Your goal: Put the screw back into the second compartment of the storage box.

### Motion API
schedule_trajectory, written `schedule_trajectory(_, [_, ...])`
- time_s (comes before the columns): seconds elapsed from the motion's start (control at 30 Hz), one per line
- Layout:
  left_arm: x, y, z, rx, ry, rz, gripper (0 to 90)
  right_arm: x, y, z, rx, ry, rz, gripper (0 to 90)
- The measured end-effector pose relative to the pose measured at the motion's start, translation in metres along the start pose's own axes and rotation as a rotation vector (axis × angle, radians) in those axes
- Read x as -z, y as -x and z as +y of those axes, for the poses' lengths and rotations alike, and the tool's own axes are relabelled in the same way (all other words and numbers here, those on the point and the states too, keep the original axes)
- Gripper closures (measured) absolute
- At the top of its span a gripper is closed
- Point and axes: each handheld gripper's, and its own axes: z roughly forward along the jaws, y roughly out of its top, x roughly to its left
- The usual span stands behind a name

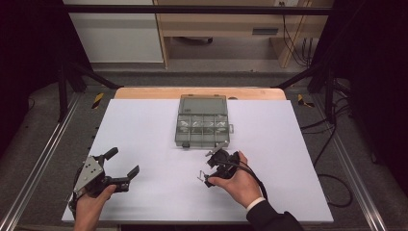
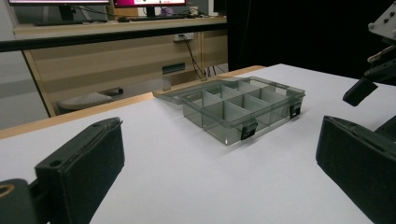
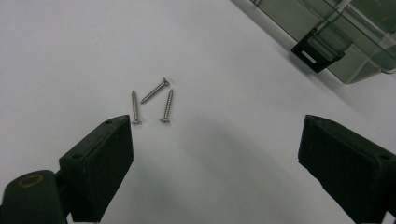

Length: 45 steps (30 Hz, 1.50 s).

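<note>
A clear plastic compartment box (image 1: 202, 126) lies at the middle far side of the white table, its lid (image 1: 202, 104) folded flat behind it. In the left gripper view the box (image 2: 243, 105) shows its dividers and two black latches. Three small metal screws (image 3: 155, 95) lie loose on the white surface just ahead of my right gripper (image 3: 215, 158), which is open and tilted down over them. The right gripper (image 1: 208, 167) hovers near the box's front edge. My left gripper (image 1: 123, 162) rests open at the front left, nothing between its jaws (image 2: 219, 177).
The white sheet (image 1: 144, 125) covers the table, with a wooden edge (image 1: 144, 93) at the back. Metal frame rails run along both sides. A black latch (image 3: 320, 49) of the box lies at the top right of the right gripper view. The right gripper (image 2: 373, 70) appears far right.
</note>
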Motion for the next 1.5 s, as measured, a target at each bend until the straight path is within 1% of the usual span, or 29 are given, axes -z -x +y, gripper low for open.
schedule_trajectory(0.17, [-0.001,0.001,0.000,0.000,-0.004,-0.004,1.0,-0.003,0.000,-0.001,-0.002,-0.008,0.005,12.5])
schedule_trajectory(0.2, [-0.001,0.001,0.000,0.000,-0.005,-0.005,1.0,-0.004,0.000,0.000,-0.009,-0.012,-0.009,14.4])
schedule_trajectory(0.33, [-0.001,0.001,-0.001,-0.001,-0.011,-0.007,1.0,-0.006,0.001,0.001,-0.014,-0.017,-0.012,17.5])
schedule_trajectory(0.37, [-0.001,0.001,-0.001,0.000,-0.010,-0.008,1.0,-0.007,0.001,0.002,-0.024,-0.016,-0.002,22.3])
schedule_trajectory(0.43, [-0.002,0.001,-0.001,0.001,-0.010,-0.008,1.0,-0.009,0.001,0.003,-0.013,-0.010,-0.001,23.7])
schedule_trajectory(0.47, [-0.002,0.001,-0.001,0.002,-0.010,-0.009,1.0,-0.010,-0.001,0.004,-0.025,-0.009,0.006,26.3])
schedule_trajectory(0.5, [-0.002,0.001,-0.001,0.002,-0.011,-0.010,1.0,-0.011,-0.002,0.005,-0.022,-0.011,0.008,27.2])
schedule_trajectory(0.57, [-0.002,0.001,-0.001,-0.001,-0.013,-0.014,1.0,-0.012,-0.003,0.006,-0.024,-0.019,0.019,31.2])
schedule_trajectory(0.6, [-0.003,0.002,-0.001,-0.002,-0.014,-0.018,1.1,-0.014,-0.005,0.007,-0.016,-0.017,0.021,35.6])
schedule_trajectory(0.63, [-0.003,0.002,-0.001,-0.002,-0.014,-0.018,1.1,-0.014,-0.005,0.007,-0.016,-0.017,0.021,35.6])
schedule_trajectory(0.67, [-0.003,0.002,-0.001,-0.004,-0.016,-0.020,1.1,-0.015,-0.005,0.008,-0.013,-0.017,0.023,38.0])
schedule_trajectory(0.7, [-0.003,0.002,-0.001,-0.005,-0.018,-0.021,1.2,-0.015,-0.006,0.009,-0.020,-0.022,0.028,41.0])
schedule_trajectory(0.73, [-0.003,0.002,-0.001,-0.004,-0.018,-0.020,1.3,-0.015,-0.007,0.010,-0.021,-0.027,0.035,47.5])
schedule_trajectory(0.77, [-0.003,0.002,-0.001,-0.003,-0.018,-0.021,1.3,-0.015,-0.007,0.010,-0.021,-0.027,0.035,47.5])
schedule_trajectory(0.8, [-0.003,0.002,-0.001,-0.004,-0.018,-0.020,1.3,-0.017,-0.007,0.011,-0.020,-0.036,0.045,52.6])
schedule_trajectory(0.83, [-0.004,0.002,-0.001,-0.003,-0.019,-0.021,1.3,-0.017,-0.009,0.011,-0.036,-0.044,0.052,55.2])
schedule_trajectory(0.87, [-0.004,0.002,-0.002,-0.003,-0.018,-0.020,1.3,-0.017,-0.009,0.012,-0.034,-0.052,0.056,57.5])
schedule_trajectory(0.9, [-0.004,0.002,-0.002,-0.003,-0.020,-0.021,1.3,-0.018,-0.010,0.011,-0.039,-0.053,0.060,58.9])
schedule_trajectory(0.93, [-0.004,0.002,-0.002,-0.003,-0.020,-0.021,1.3,-0.019,-0.008,0.012,-0.017,-0.050,0.066,60.4])
schedule_trajectory(0.97, [-0.004,0.002,-0.002,-0.003,-0.021,-0.020,1.3,-0.019,-0.009,0.012,-0.036,-0.057,0.078,62.2])
schedule_trajectory(1.0, [-0.004,0.002,-0.002,-0.002,-0.021,-0.020,1.3,-0.020,-0.010,0.013,-0.039,-0.059,0.083,63.7])
schedule_trajectory(1.03, [-0.004,0.002,-0.002,-0.002,-0.020,-0.020,1.3,-0.020,-0.011,0.013,-0.055,-0.065,0.085,65.7])
schedule_trajectory(1.1, [-0.004,0.002,-0.002,-0.002,-0.021,-0.020,1.3,-0.022,-0.010,0.014,-0.050,-0.063,0.093,69.2])
schedule_trajectory(1.13, [-0.004,0.002,-0.002,-0.002,-0.021,-0.020,1.3,-0.023,-0.011,0.015,-0.064,-0.069,0.098,70.4])
schedule_trajectory(1.23, [-0.004,0.002,-0.002,-0.002,-0.021,-0.020,1.3,-0.026,-0.010,0.014,-0.049,-0.071,0.093,72.1])
schedule_trajectory(1.33, [-0.003,0.002,-0.002,-0.003,-0.020,-0.019,1.4,-0.027,-0.011,0.015,-0.073,-0.083,0.100,74.6])
schedule_trajectory(1.37, [-0.003,0.002,-0.002,-0.003,-0.019,-0.019,1.4,-0.028,-0.011,0.015,-0.069,-0.078,0.101,75.5])
schedule_trajectory(1.47, [-0.004,0.003,-0.002,-0.005,-0.023,-0.020,1.4,-0.032,-0.014,0.015,-0.083,-0.088,0.103,78.3])
schedule_trajectory(1.5, [-0.004,0.003,-0.002,-0.006,-0.023,-0.021,1.4,-0.032,-0.014,0.015,-0.078,-0.089,0.103,79.2])
